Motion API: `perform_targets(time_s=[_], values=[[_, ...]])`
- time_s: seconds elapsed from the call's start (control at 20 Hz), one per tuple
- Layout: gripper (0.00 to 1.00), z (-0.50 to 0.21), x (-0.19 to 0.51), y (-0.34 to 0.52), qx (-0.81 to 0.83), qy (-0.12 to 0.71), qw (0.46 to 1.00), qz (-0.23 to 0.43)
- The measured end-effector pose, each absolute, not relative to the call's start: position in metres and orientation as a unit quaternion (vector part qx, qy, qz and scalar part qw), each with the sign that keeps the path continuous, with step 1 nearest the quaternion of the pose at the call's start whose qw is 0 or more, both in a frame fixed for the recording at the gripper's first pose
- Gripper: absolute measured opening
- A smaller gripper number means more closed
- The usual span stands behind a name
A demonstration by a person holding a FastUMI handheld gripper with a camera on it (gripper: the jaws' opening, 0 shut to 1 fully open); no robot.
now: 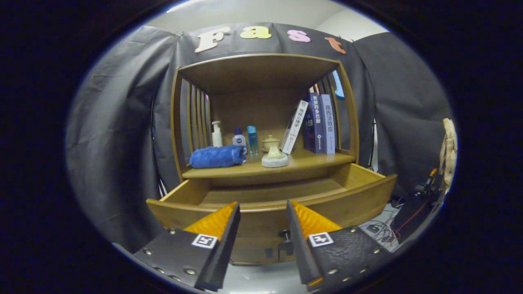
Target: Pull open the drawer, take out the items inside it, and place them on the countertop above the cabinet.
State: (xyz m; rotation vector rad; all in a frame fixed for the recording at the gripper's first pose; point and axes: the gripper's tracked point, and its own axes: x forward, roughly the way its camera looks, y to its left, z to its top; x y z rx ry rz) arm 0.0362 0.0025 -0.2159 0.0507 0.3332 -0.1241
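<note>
- Gripper view: my gripper [261,222] hangs in front of the cabinet with its jaws parted wide and nothing between them.
- The drawer [269,200] stands pulled out just ahead of the jaws and below them, its long front edge running crosswise to the fingers. Its knob [284,234] shows in the gap between the fingers.
- From here I see only bare wooden drawer floor; the near part is hidden behind the front panel, so I cannot tell whether anything is left inside.
- On the desk [318,160] above the drawer lie a rolled blue towel [217,157], a small cream pot on a pale pad [274,157], three bottles and leaning books.
- I judge the next move turns on tipping forward and down over the front edge to check the drawer.
</note>
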Motion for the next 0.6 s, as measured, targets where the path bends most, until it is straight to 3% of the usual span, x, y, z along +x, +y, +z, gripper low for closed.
perform_targets(time_s=[0.1,0.6], values=[[0.8,-0.224,0.036,0.004,0.026,0.174,0.983,-0.058],[0.8,-0.263,0.032,0.008,0.045,0.214,0.975,-0.043]])
